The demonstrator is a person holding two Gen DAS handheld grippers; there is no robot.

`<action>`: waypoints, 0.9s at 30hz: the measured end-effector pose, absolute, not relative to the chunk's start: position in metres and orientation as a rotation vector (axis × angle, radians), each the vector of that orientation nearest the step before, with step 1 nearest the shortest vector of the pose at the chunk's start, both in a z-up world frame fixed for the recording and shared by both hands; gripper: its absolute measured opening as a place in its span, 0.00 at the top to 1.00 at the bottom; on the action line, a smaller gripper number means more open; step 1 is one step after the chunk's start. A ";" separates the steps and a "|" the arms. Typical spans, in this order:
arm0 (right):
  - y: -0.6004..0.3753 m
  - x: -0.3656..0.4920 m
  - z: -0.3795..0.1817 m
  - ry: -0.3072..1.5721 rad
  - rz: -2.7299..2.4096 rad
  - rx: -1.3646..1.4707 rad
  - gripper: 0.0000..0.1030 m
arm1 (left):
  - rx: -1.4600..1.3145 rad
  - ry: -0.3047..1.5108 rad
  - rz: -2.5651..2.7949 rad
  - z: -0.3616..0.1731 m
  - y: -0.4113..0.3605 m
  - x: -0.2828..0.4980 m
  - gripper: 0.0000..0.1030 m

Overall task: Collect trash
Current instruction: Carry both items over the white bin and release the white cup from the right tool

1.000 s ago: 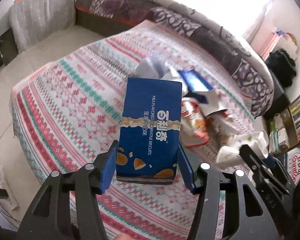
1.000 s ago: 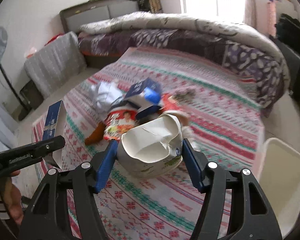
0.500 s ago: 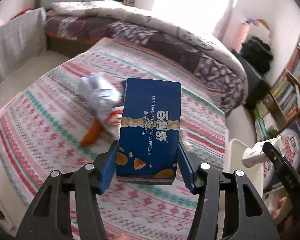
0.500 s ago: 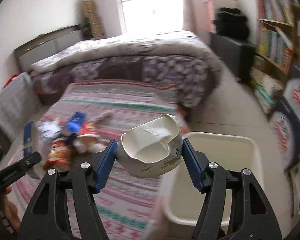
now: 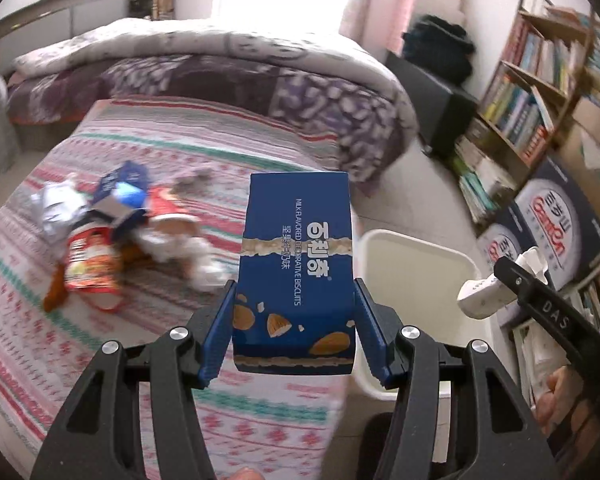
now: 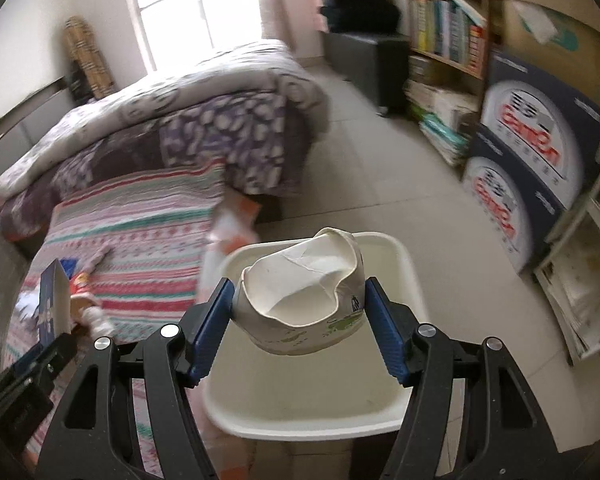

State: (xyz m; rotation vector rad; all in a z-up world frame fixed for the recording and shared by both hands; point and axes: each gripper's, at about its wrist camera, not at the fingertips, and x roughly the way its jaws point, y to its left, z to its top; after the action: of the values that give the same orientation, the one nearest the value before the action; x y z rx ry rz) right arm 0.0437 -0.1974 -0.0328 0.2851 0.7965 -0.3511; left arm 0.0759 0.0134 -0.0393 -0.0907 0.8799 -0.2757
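Note:
My left gripper (image 5: pixel 296 332) is shut on an upright blue biscuit box (image 5: pixel 298 264), held over the edge of the striped bed beside the white bin (image 5: pixel 416 256). My right gripper (image 6: pixel 298 324) is shut on a crushed white paper cup (image 6: pixel 300 304), held directly above the open white bin (image 6: pixel 312 404). The cup and right gripper also show at the right of the left wrist view (image 5: pixel 484 296). A pile of trash (image 5: pixel 112 236) lies on the bed: red snack bag, blue carton, crumpled paper.
The striped blanket (image 5: pixel 80 340) covers the bed, with a purple quilt (image 5: pixel 228 80) behind. A bookshelf (image 6: pixel 444 40) and stacked blue cartons (image 6: pixel 528 168) stand on the right. Tiled floor (image 6: pixel 380 152) lies between the bed and shelves.
Both grippers swung right from the trash pile toward the bin. The right gripper with the cup now hangs over the bin; the left with the box is beside it.

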 end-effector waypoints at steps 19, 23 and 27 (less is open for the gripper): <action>-0.292 0.012 -0.036 0.784 -0.572 0.548 0.19 | -0.011 0.927 -0.373 -0.040 -0.089 0.091 0.46; -0.303 0.008 -0.034 0.768 -0.586 0.590 0.17 | 0.014 0.929 -0.385 -0.038 -0.101 0.090 0.37; -0.303 0.008 -0.035 0.769 -0.581 0.604 0.16 | 0.038 0.916 -0.372 -0.033 -0.102 0.088 0.33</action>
State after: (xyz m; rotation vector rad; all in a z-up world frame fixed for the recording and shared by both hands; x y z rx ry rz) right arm 0.0081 -0.3033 -0.0349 0.6039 0.7689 -0.5806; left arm 0.0883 -0.1016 -0.0333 0.0383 0.9164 -0.3720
